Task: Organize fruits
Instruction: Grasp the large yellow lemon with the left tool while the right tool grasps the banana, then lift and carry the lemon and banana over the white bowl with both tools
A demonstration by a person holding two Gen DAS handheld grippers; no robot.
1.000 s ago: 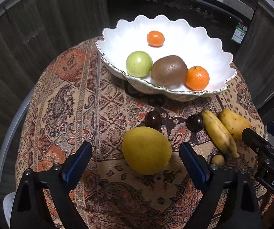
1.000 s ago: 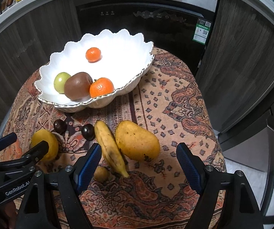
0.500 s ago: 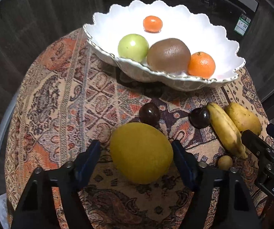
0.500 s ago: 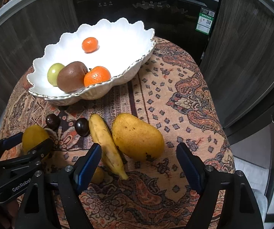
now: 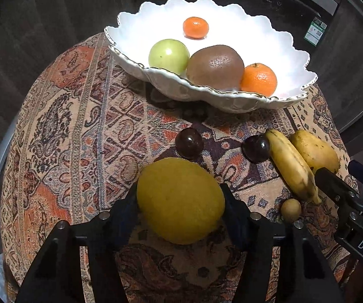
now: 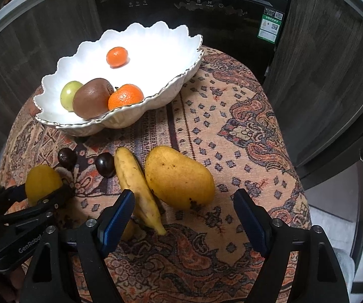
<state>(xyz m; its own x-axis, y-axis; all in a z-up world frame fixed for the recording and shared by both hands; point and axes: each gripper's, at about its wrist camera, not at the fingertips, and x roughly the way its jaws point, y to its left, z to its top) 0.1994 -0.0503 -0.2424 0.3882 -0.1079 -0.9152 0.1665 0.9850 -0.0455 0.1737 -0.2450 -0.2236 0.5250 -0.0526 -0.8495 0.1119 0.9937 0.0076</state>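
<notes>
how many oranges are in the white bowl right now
2. One small orange sits alone toward the back of the white bowl. The other orange is at the front rim, touching the brown kiwi. None looks hidden.

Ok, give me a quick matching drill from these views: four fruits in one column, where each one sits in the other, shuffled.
Things:
1. kiwi
2. lemon
3. banana
4. small tangerine

Places:
A. on the cloth, touching the mango
B. alone at the back of the bowl
C. between the left gripper fingers, jaws closing
D. in the bowl, between the green fruit and the big tangerine

Pairs: 1-D, 2-C, 3-A, 4-B
</notes>
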